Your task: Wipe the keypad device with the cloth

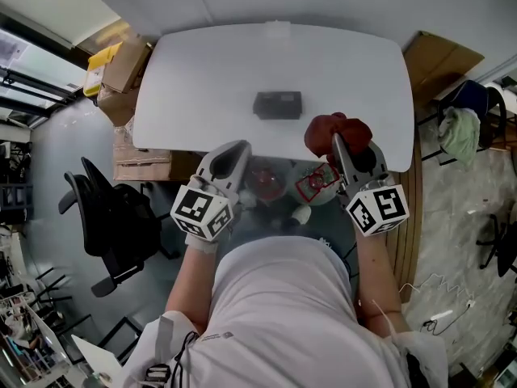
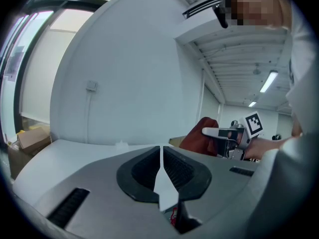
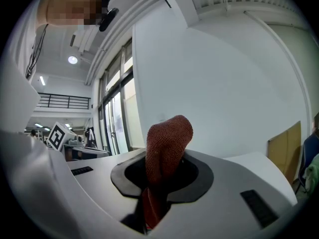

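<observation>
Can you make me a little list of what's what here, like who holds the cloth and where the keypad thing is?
Left tool: shut, nothing in it
Right tool: shut on the red cloth
Keypad device: lying on the white table, beyond both tools, nothing touching it
Wiping: not started yet

The white rounded-corner tabletop has a smooth, matt finish, and the dark grey rectangular keypad device near its middle appears to be matt plastic. The rust-red cloth is a coarse, rough-textured weave with no gloss. The left gripper and right gripper have smooth, matt grey moulded-plastic shells lined with black ribbed pads. The brown boxes beyond the tabletop's left edge look like plain cardboard.
</observation>
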Demonstrator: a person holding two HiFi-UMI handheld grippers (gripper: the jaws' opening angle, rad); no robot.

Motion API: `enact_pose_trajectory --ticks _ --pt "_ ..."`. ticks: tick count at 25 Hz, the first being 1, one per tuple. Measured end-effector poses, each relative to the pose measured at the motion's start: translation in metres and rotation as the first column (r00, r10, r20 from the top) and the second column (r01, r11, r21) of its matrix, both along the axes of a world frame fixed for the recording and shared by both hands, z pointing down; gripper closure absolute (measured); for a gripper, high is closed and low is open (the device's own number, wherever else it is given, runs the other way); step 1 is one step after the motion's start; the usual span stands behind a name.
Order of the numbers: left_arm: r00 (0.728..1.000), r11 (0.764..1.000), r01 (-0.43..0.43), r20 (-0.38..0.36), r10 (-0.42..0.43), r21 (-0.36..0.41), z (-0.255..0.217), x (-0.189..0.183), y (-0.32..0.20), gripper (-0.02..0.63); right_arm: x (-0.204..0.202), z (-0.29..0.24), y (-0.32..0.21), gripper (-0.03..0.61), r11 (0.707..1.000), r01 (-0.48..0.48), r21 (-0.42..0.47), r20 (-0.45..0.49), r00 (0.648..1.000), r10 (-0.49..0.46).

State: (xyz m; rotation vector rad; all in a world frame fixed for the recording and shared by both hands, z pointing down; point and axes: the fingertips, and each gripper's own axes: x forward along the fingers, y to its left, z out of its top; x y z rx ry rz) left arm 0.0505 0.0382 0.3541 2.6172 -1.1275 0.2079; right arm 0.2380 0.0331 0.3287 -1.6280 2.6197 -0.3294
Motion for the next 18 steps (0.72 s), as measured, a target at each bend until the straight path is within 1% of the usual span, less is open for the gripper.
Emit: enact_pose_trajectory --ticks 4,10,14,18 --pt "1.0 1.0 -0.011 0.006 0.012 -0.027 0.016 -0.003 -0.014 0.603 -0.002 0.007 -0.012 0.502 1.0 -0.012 -0.013 -0.021 1.0 0.012" --pt "0.996 0.994 -0.084 0.017 0.085 -0.064 0.044 -0.006 -0.047 0.603 -0.012 0.025 -0.036 0.502 0.996 -0.054 -0.068 -0.08 0.996 0.049" --pt "0.988 0.984 -0.151 0.016 0.153 -0.094 0.059 -0.011 -0.069 0.603 -0.021 0.034 -0.053 0.502 0.989 -0.109 -0.101 -0.109 0.989 0.098" --pt "0.976 0.967 -0.216 0.01 0.219 -0.136 0.079 -0.013 -0.092 0.603 -0.026 0.044 -0.073 0.502 0.977 -0.16 -0.14 -0.13 0.981 0.142"
